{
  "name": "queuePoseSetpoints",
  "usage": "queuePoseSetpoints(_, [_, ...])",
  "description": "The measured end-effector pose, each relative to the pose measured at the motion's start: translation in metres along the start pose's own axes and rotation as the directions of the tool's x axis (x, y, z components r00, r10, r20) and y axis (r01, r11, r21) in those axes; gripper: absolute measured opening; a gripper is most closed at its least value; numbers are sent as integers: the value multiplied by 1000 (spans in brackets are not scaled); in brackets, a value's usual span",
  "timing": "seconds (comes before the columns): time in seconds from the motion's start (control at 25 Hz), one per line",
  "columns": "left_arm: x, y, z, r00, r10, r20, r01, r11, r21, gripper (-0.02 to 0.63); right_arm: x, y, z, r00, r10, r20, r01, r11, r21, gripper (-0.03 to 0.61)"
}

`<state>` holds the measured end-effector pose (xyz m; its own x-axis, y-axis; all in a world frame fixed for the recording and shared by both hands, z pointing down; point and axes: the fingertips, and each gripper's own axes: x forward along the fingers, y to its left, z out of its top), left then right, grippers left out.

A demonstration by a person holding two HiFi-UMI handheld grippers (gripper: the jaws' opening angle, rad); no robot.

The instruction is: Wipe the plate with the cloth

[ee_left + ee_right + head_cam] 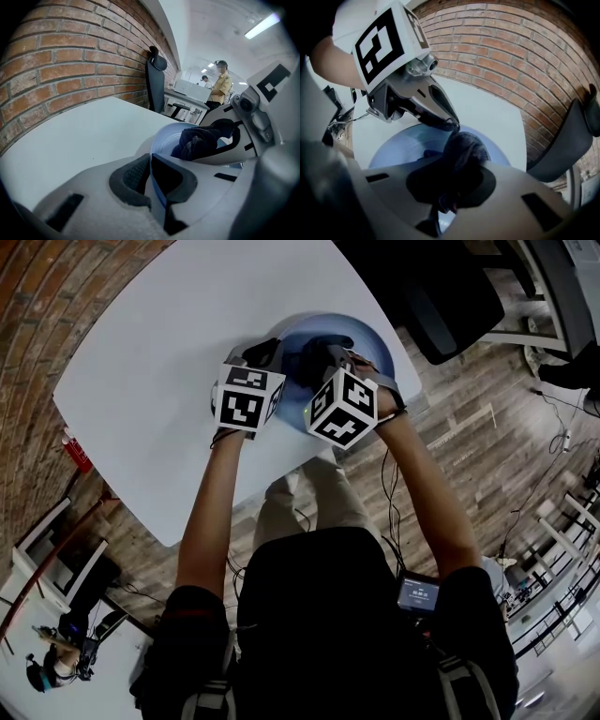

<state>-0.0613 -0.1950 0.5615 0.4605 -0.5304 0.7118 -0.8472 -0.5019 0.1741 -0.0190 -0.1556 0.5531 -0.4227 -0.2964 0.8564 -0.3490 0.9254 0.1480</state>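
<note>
While the left gripper (pixel 151 177) had its jaws clamped on the near rim of the plate (pixel 165 139), the right gripper (pixel 449 190) had its jaws pinched on a bunched dark cloth (pixel 463 151). The plate was on the white table (pixel 159 362), close to its far right edge, with both grippers tight together over it. The cloth wad was down on the plate's face, just beside the left jaw tips. I couldn't tell whether the plate lay flat or was tipped up by the rim.

My read: the wipe was under way. Progress wasn't readable, since the blue surface showed no dirt or streaks.

What the step needed, as I judged it:
- The left clamp was the only anchor. It needed a firm grip, because a glazed rim in two pads looked likely to pivot or slip under side load.
- The wad was small against the plate, so one pass would not cover it. It called for overlapping arcs from the centre out to the rim.
- Only the cloth should have pressed the plate. Hard right jaw tips on the plate would have scraped.
- Strokes aimed at the left jaws risked a gripper clash, as the two were nearly touching. Sweeping away from them was safer.
- Pushing toward the table edge risked sliding the plate off.
</note>
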Motion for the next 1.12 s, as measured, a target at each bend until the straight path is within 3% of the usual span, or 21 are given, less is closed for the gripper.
queuePoseSetpoints(1.12, [-1,1,0,1000,-4,11,4,1000,-3,29,-27,-16,-50,993,-85,-76,88,995,35,41])
